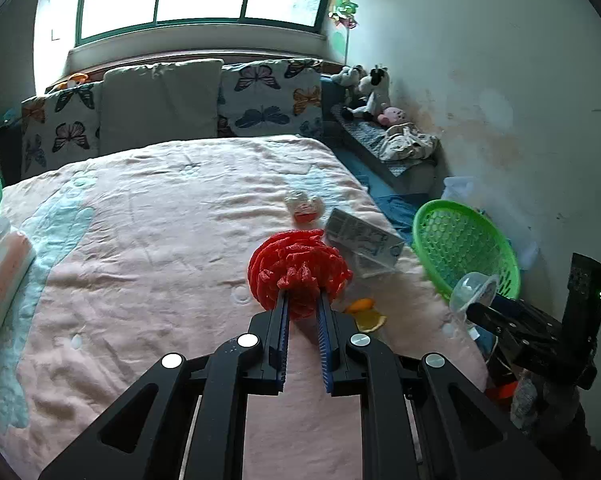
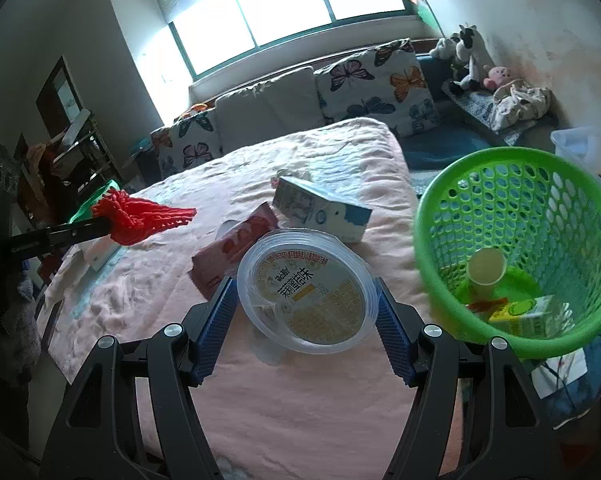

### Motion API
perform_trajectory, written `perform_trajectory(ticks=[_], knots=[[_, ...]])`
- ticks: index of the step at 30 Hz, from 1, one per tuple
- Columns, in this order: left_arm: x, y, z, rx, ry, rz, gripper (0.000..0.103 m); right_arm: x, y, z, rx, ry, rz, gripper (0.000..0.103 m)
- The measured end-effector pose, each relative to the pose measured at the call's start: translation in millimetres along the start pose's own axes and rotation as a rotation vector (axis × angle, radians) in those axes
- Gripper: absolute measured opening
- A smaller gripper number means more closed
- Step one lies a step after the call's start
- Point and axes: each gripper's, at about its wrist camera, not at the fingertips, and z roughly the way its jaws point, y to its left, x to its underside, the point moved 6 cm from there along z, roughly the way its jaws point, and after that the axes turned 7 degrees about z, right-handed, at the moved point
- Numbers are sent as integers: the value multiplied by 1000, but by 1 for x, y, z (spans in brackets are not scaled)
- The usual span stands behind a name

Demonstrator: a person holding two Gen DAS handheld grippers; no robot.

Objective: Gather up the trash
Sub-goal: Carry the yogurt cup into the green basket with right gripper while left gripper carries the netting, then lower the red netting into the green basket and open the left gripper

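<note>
Right wrist: clear plastic cup [image 2: 306,294] clamped between right gripper [image 2: 305,298] fingers, beside green basket [image 2: 432,216].

On the bed [image 2: 300,400], the carton [image 2: 320,210] lies far of the lidded cup [image 2: 306,294], with a flat wrapper [image 2: 236,254] to their left. The basket [image 2: 432,248] sits off the bed's right edge; inside it lie a paper cup [image 2: 486,270] and a small box [image 2: 530,316]. Cushions [image 2: 268,110] line the far end below the window [image 2: 284,8]. A tissue pack [image 1: 4,272] lies on the bed's left side.
</note>
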Motion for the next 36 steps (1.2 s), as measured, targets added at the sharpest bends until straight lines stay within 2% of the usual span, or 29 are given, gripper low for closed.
perform_trajectory(ticks=[6, 12, 17, 24, 28, 31, 36], knots=[[-16, -21, 0, 51, -23, 21, 13, -11, -26, -10, 52, -29, 18, 67], [-35, -53, 13, 99, -35, 69, 13, -30, -76, -18, 145, -49, 51, 68], [-51, -82, 34, 132, -28, 104, 13, -46, -129, -17, 236, -52, 94, 68], [-67, -119, 69, 165, 3, 145, 13, -50, -183, -5, 319, -35, 131, 69], [-70, -139, 91, 184, 32, 167, 13, -50, -204, 3, 345, -26, 145, 70], [-72, -151, 105, 201, 44, 182, 13, -51, -213, 5, 356, -31, 156, 75], [-72, -170, 125, 226, 69, 208, 13, -55, -219, 3, 361, -43, 154, 75]])
